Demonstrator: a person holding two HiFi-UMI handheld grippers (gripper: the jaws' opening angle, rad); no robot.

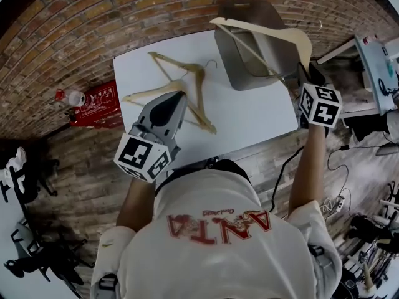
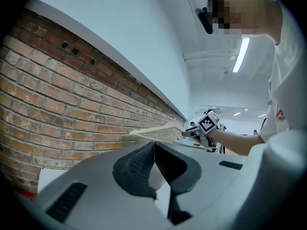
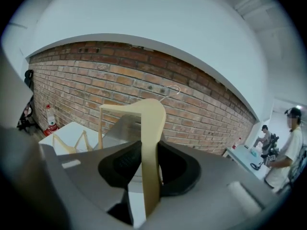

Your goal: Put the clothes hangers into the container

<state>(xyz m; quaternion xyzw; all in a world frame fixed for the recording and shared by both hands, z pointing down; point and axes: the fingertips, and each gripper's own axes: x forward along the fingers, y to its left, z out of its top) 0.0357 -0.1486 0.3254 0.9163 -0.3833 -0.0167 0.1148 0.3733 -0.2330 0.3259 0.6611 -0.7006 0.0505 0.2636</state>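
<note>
A pale wooden hanger (image 1: 262, 33) hangs over the grey container (image 1: 246, 64) at the table's far right, with my right gripper (image 1: 298, 68) shut on one of its arms. In the right gripper view the hanger (image 3: 149, 143) stands clamped between the dark pads, and the container (image 3: 120, 128) lies behind it. Two more wooden hangers (image 1: 187, 86) lie crossed on the white table (image 1: 249, 117). My left gripper (image 1: 179, 97) hovers over them, jaws shut and empty. In the left gripper view, the left gripper (image 2: 153, 150) points at the brick wall and the held hanger (image 2: 153, 134).
A red box (image 1: 93, 104) and a water bottle (image 1: 72, 96) sit on the floor left of the table. Another table (image 1: 374, 67) stands at the right, with cables (image 1: 340, 198) on the floor below. A brick wall (image 3: 96, 75) runs behind the table.
</note>
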